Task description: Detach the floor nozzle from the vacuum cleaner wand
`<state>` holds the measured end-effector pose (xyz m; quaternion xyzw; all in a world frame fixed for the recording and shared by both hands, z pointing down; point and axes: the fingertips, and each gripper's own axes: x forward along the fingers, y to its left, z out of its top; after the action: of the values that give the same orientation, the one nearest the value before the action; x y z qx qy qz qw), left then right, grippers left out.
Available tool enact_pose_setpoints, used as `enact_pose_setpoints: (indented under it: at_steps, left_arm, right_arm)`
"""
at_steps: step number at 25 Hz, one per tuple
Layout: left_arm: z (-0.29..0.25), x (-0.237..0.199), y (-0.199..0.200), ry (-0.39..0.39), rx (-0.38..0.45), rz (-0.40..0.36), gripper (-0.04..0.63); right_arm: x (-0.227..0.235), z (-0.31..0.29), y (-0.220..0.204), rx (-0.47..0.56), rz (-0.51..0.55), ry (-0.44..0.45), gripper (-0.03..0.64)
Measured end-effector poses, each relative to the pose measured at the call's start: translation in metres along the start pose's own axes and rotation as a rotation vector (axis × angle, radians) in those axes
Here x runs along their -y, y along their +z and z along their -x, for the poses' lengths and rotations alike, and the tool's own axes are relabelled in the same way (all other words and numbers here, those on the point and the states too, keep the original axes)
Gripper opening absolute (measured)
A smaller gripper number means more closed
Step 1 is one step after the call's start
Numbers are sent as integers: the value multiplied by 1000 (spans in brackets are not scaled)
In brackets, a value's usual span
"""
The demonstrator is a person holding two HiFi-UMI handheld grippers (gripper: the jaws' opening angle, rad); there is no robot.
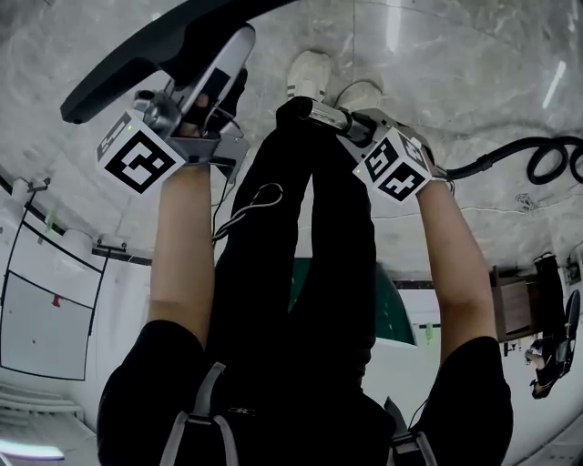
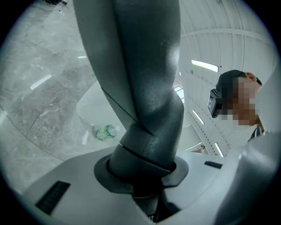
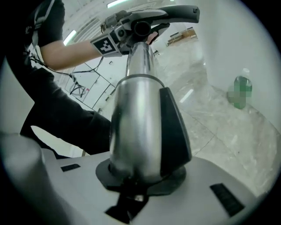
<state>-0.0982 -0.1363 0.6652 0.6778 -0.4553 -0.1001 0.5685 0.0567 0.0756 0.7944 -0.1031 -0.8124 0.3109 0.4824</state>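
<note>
The dark grey floor nozzle (image 1: 146, 55) hangs above the marble floor at the upper left of the head view. My left gripper (image 1: 196, 91) is shut on it. In the left gripper view the nozzle's thick grey neck (image 2: 140, 88) rises out from between the jaws of my left gripper (image 2: 145, 180). My right gripper (image 1: 351, 123) is shut on the silver wand (image 1: 323, 114) in front of the person's legs. In the right gripper view the wand (image 3: 140, 118), with a black clip on its side, runs from my right gripper (image 3: 138, 178) up to the nozzle (image 3: 175, 11). The joint between them is hidden.
The person's white shoes (image 1: 310, 73) stand on the marble floor just beyond the wand. A black hose (image 1: 537, 159) curls on the floor at the right. A green bottle (image 2: 105, 132) lies on the floor. A wooden cabinet (image 1: 519, 305) stands at the right edge.
</note>
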Motion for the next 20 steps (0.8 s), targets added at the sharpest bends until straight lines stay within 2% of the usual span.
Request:
enact_pose_setpoints:
  at_steps: [2,7,12,20]
  left_arm:
    - [-2,-1,-1,17,-3,-2,107]
    - [-6,1,-5,17,-3,3,107]
    - [-8,19,-11,12,-34,-57,107]
    - [-11,13,-20,21,-46,-38,107]
  right_arm:
    - [6,-3,1,-13,14,-46,89]
    - [7,-6,8,-16,40,-66,89]
    - [5,8,18,6,35,-95,89]
    - [14,12,22,33,29,-124,89]
